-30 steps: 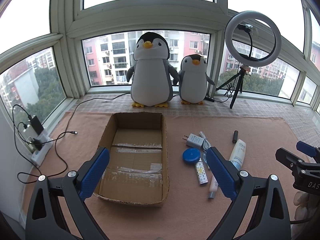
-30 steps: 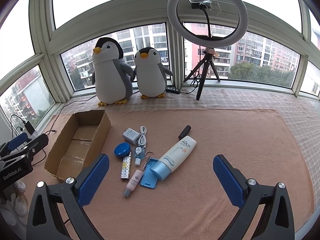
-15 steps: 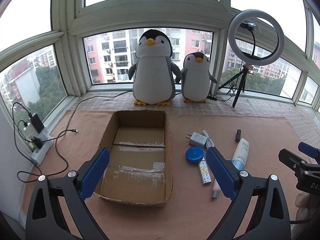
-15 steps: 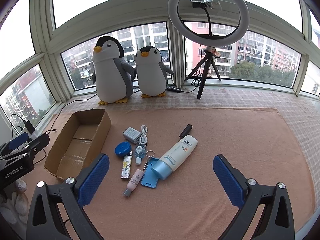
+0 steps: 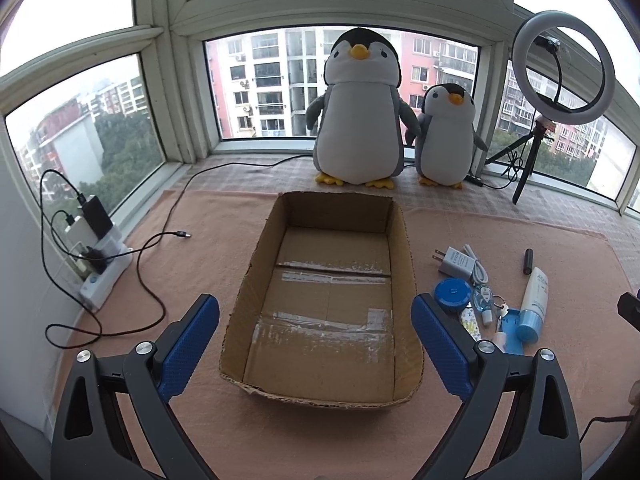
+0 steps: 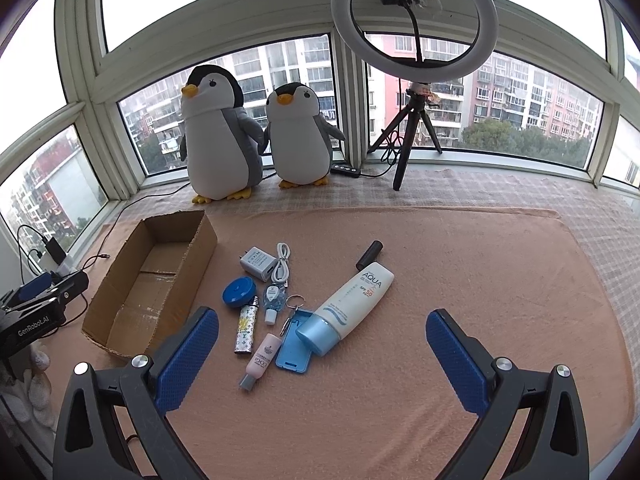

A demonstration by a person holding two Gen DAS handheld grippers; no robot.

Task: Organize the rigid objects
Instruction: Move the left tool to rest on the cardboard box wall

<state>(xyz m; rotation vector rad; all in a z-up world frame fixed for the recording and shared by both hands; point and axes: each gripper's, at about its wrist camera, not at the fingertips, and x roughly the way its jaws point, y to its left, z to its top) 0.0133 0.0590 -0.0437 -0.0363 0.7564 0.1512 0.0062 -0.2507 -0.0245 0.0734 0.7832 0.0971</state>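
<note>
Right wrist view: small items heaped together on pink cloth [image 6: 460,280], just right of cardboard box [image 6: 152,280]; sunscreen tube [image 6: 352,304] resting partly on blue case [image 6: 294,346], with charger [image 6: 258,262], blue round tin [image 6: 239,291], lighter [image 6: 246,330], small pink bottle [image 6: 262,362] and black cap [image 6: 370,254] close by; probably gathered there for short carries into the box. Right gripper [image 6: 322,354] poised above the heap, jaws spread wide, holding nothing. Left wrist view: left gripper [image 5: 316,342] likewise spread and bare, framing the box, empty inside, perhaps to steady it.
</note>
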